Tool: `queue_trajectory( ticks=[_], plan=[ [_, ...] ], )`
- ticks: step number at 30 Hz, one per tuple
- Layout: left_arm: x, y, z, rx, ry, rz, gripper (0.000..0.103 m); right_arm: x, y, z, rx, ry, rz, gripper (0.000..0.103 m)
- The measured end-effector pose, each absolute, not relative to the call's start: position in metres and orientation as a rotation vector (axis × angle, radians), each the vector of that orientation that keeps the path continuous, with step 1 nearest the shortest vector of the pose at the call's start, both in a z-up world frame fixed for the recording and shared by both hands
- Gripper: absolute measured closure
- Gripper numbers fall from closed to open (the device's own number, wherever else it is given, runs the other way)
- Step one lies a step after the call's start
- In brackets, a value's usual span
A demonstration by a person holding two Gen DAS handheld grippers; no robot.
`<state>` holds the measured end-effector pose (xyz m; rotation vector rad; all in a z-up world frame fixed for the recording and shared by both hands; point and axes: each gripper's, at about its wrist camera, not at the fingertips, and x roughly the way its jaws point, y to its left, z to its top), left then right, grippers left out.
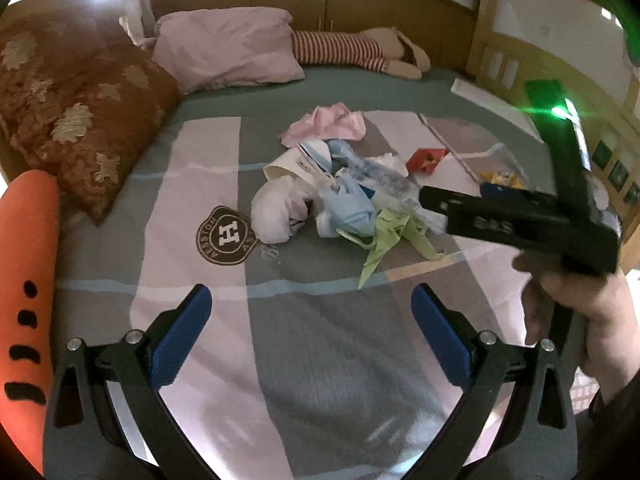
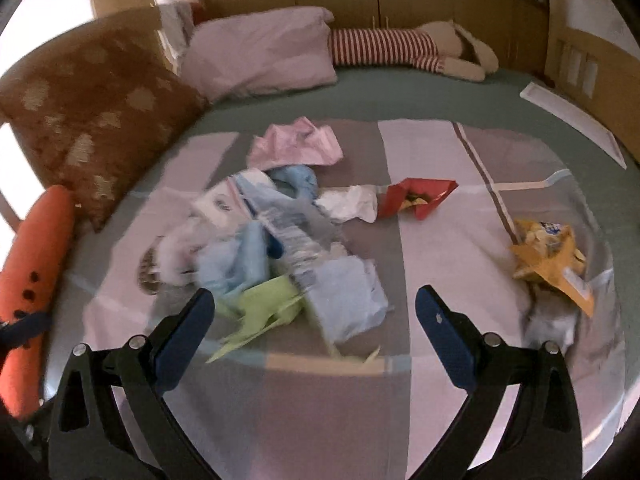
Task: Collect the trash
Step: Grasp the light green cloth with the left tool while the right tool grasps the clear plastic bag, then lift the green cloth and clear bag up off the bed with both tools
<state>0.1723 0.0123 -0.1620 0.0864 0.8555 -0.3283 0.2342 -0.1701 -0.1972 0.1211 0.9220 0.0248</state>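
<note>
Both grippers' jaws gape empty; trash pile lies just ahead.

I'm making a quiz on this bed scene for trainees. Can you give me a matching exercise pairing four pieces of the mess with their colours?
Things:
1. Crumpled wrapper near the middle of the bed
2. Snack bag at the right
3. Scrap nearest the right gripper
4. Crumpled sheet farthest back

Colours:
A. pink
B. light green
C. red
D. yellow

Pairs: 1-C, 2-D, 3-B, 4-A
</note>
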Motion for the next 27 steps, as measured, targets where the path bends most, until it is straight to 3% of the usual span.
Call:
queue_trajectory(
  ticks=[2,3,6,9,15,18,19,20,21,23,25,27],
  plan=[
    [0.18,0.011,-0.167,0.06,0.872,-0.338,0.004,0.249,-0.175,-0.212,0.12,0.953,0.022,0.005],
    [0.185,0.011,-0.17,0.047,0.883,-0.34,0.004,0.254,-0.177,-0.218,0.125,0.971,0.023,0.01],
    [0.198,0.008,-0.174,0.021,0.891,-0.344,0.004,0.265,-0.186,-0.231,0.187,1.056,0.061,0.054],
    [0.21,-0.003,-0.185,0.007,0.919,-0.374,0.004,0.261,-0.193,-0.215,0.25,1.035,0.075,0.068],
    [0.22,-0.049,-0.212,0.038,0.978,-0.465,0.005,0.235,-0.203,-0.164,0.323,0.918,0.11,0.074],
    [0.227,-0.062,-0.227,0.037,1.025,-0.46,0.017,0.223,-0.21,-0.151,0.35,0.872,0.1,0.074],
    [0.23,-0.064,-0.232,0.021,1.048,-0.466,0.027,0.22,-0.213,-0.147,0.359,0.86,0.099,0.074],
    [0.232,-0.066,-0.236,0.009,1.068,-0.474,0.044,0.217,-0.214,-0.145,0.367,0.853,0.102,0.074],
    [0.235,-0.068,-0.241,0.0,1.091,-0.486,0.052,0.213,-0.216,-0.142,0.374,0.847,0.106,0.074],
    [0.236,-0.067,-0.245,-0.01,1.108,-0.507,0.091,0.21,-0.219,-0.139,0.376,0.837,0.11,0.074],
    [0.23,-0.066,-0.238,0.008,1.086,-0.522,0.092,0.205,-0.223,-0.135,0.389,0.824,0.114,0.074],
    [0.22,-0.066,-0.217,0.022,1.037,-0.566,0.099,0.199,-0.225,-0.129,0.403,0.803,0.118,0.074]
  ],
)
